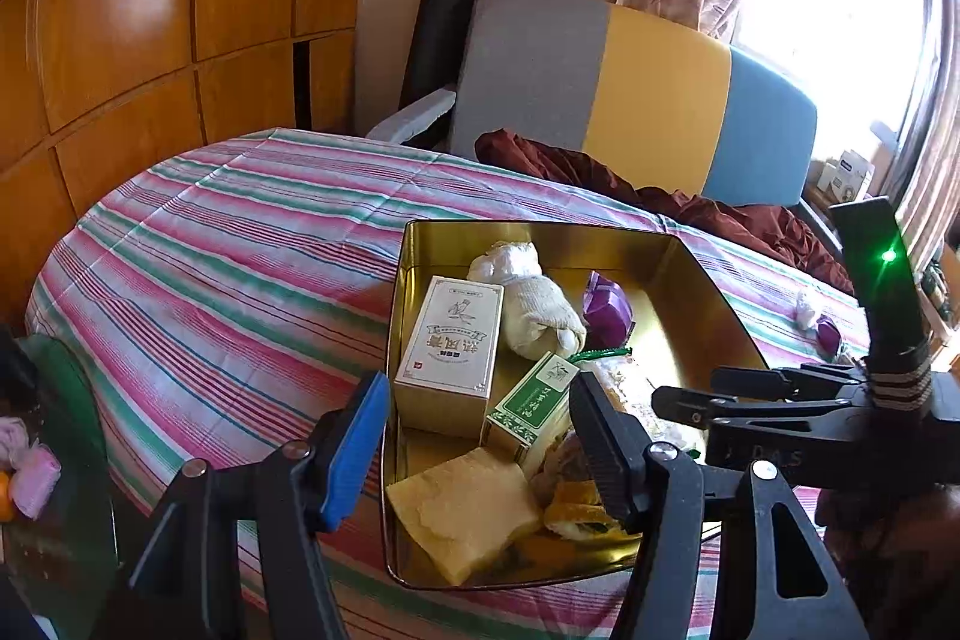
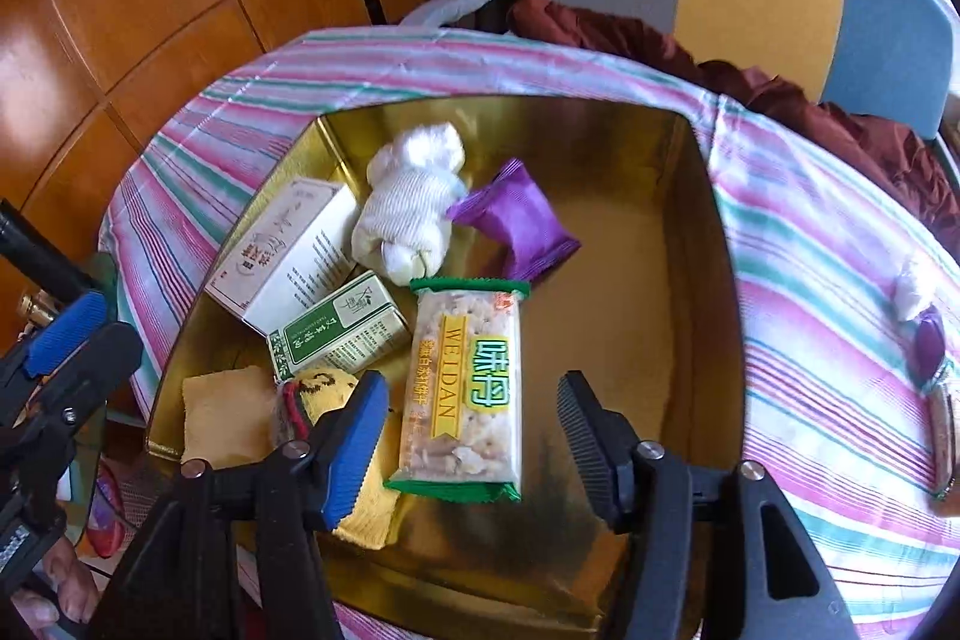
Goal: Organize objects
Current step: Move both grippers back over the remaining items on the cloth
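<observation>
We hover our right gripper (image 2: 471, 430), jaws apart and holding nothing, over the cracker packet (image 2: 461, 391) lying flat mid-floor in the gold tin (image 2: 699, 244), apparently just set down. Our left gripper (image 1: 480, 436) also gapes empty at the tin's near-left edge. 2 small items (image 2: 921, 322) remain by the tablecloth's (image 2: 810, 232) right edge.

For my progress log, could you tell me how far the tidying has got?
Mostly done: the gold tin already holds the cracker packet, two boxes, socks and purple sachet. Both grippers, right gripper and left gripper, are open and empty. Left: the small items on the striped cloth.
</observation>
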### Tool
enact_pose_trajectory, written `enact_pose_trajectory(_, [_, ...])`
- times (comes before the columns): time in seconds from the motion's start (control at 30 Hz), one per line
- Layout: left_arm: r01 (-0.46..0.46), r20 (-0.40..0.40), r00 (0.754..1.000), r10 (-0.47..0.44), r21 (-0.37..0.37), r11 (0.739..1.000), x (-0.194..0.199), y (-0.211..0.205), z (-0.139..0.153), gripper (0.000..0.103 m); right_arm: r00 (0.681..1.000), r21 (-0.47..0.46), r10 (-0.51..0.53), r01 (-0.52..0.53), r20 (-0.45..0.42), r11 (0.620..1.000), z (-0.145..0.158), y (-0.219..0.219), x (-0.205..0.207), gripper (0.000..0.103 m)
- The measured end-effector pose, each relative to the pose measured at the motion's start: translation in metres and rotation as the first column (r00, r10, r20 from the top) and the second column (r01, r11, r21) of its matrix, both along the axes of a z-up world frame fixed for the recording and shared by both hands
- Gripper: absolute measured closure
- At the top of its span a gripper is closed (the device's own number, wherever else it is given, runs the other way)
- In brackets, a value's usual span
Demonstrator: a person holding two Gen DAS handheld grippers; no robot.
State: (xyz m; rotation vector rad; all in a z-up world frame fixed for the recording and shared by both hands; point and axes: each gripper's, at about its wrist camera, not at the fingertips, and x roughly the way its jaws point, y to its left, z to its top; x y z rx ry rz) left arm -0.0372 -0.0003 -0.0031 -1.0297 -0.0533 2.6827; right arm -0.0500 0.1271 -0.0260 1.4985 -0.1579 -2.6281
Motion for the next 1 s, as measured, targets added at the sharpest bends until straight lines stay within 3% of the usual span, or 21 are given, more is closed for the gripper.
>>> enact_pose_trajectory(0.33, [0.044,-0.012,0.999,-0.044,-0.018,0.999,0.008,0.017,0.005,0.039,0.989,-0.013,-0.121,0.120,-0.087,0.993,0.037,0.060,0.034,0.036])
enact_pose_trajectory(0.57, [0.090,-0.021,0.996,-0.090,-0.034,0.995,0.012,0.035,0.011,0.037,0.952,0.018,-0.280,0.284,-0.126,0.959,0.053,0.140,0.057,0.031])
enact_pose_trajectory(0.63, [0.106,-0.023,0.994,-0.107,-0.038,0.994,0.013,0.042,0.011,0.036,0.933,0.026,-0.336,0.342,-0.132,0.939,0.055,0.167,0.067,0.026])
enact_pose_trajectory(0.83, [0.165,-0.024,0.986,-0.167,-0.065,0.984,0.017,0.066,0.013,0.036,0.859,0.060,-0.487,0.501,-0.157,0.864,0.062,0.242,0.095,0.025])
enact_pose_trajectory(1.0, [0.222,-0.022,0.974,-0.224,-0.086,0.971,0.021,0.091,0.015,0.036,0.751,0.057,-0.628,0.649,-0.201,0.758,0.063,0.308,0.122,0.024])
